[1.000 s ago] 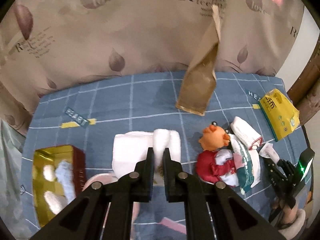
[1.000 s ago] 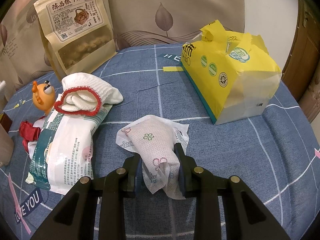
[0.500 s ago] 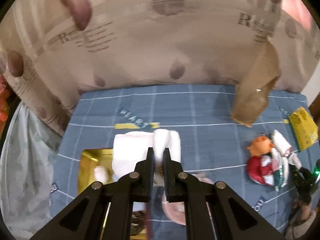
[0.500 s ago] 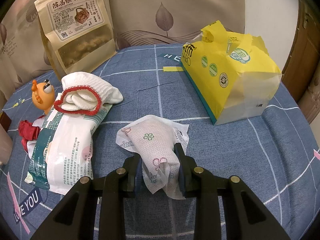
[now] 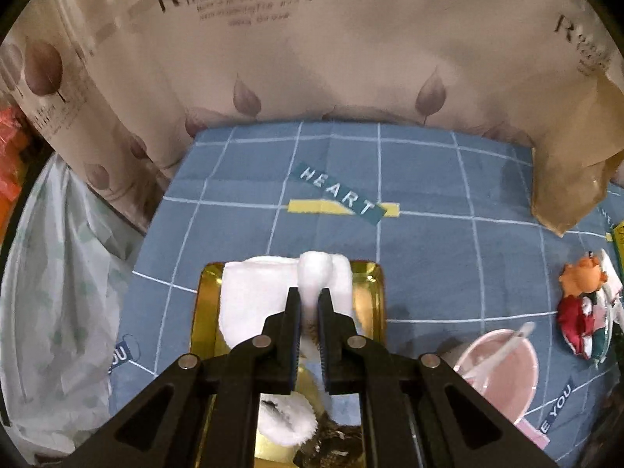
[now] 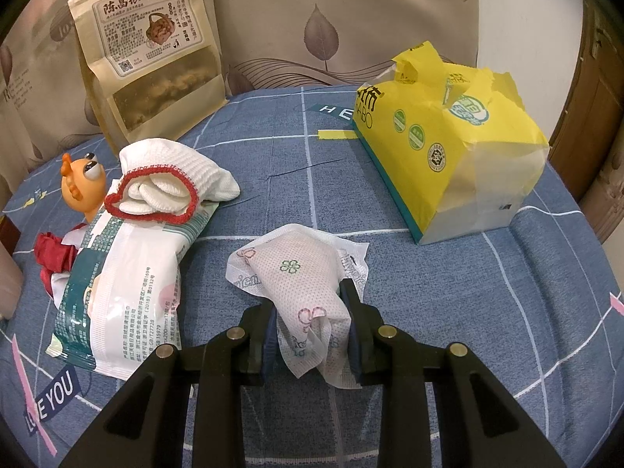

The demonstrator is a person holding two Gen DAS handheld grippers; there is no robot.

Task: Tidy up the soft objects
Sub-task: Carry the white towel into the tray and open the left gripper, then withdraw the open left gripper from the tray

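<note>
My left gripper point(image 5: 309, 308) is shut on a white folded towel point(image 5: 257, 292) and holds it over the gold tin box point(image 5: 368, 292), which has white fluffy items point(image 5: 282, 415) inside. My right gripper point(image 6: 310, 329) is shut on a small white pouch with clover prints point(image 6: 296, 277) that rests on the blue bedspread. To its left lies a wet-wipes pack point(image 6: 124, 280) with a red-trimmed white cloth point(image 6: 167, 179) on top, beside an orange toy figure point(image 6: 80, 183).
A yellow tissue pack point(image 6: 448, 132) stands at the right and a brown snack bag point(image 6: 148, 50) leans on the curtain. A pink bowl with a spoon point(image 5: 503, 366) sits right of the tin. A plastic bag point(image 5: 58, 292) hangs off the bed's left edge.
My left gripper carried the white towel leftward, from beside the toy figure to above the gold tin. The right gripper and its pouch stayed still.
</note>
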